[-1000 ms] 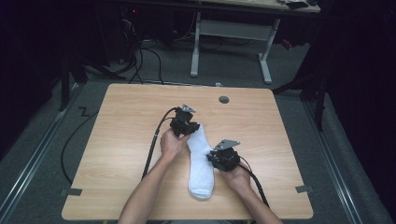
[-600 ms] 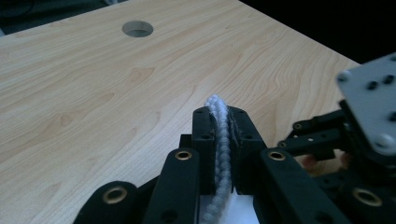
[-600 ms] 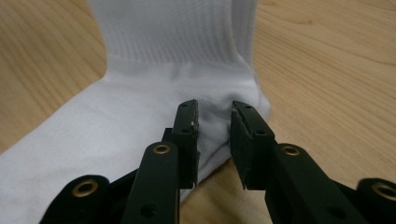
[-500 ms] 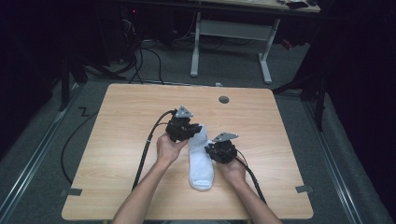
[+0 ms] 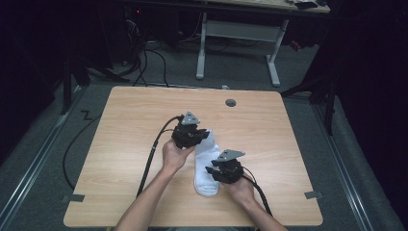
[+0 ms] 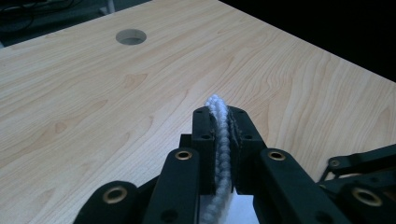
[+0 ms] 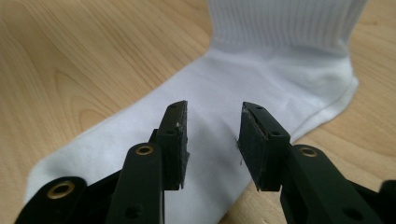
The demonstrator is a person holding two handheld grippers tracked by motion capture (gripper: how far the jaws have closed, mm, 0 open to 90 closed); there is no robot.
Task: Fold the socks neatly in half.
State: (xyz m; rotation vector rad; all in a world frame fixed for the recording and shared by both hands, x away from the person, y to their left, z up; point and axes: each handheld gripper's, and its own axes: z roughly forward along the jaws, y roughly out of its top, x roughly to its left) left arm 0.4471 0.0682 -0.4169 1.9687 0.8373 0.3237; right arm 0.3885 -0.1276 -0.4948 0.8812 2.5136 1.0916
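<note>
Pinching the cuff of the soft, floppy white sock (image 5: 206,166) at 12 o'clock, the left tool (image 6: 223,140) holds tight while the right tool (image 7: 212,140), just opening, hovers empty over its middle on the worktop (image 5: 269,125).

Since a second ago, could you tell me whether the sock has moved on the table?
Yes. The sock has slid slightly away from the table's near edge, toward the round hole, with the left gripper shut on its cuff.
</note>
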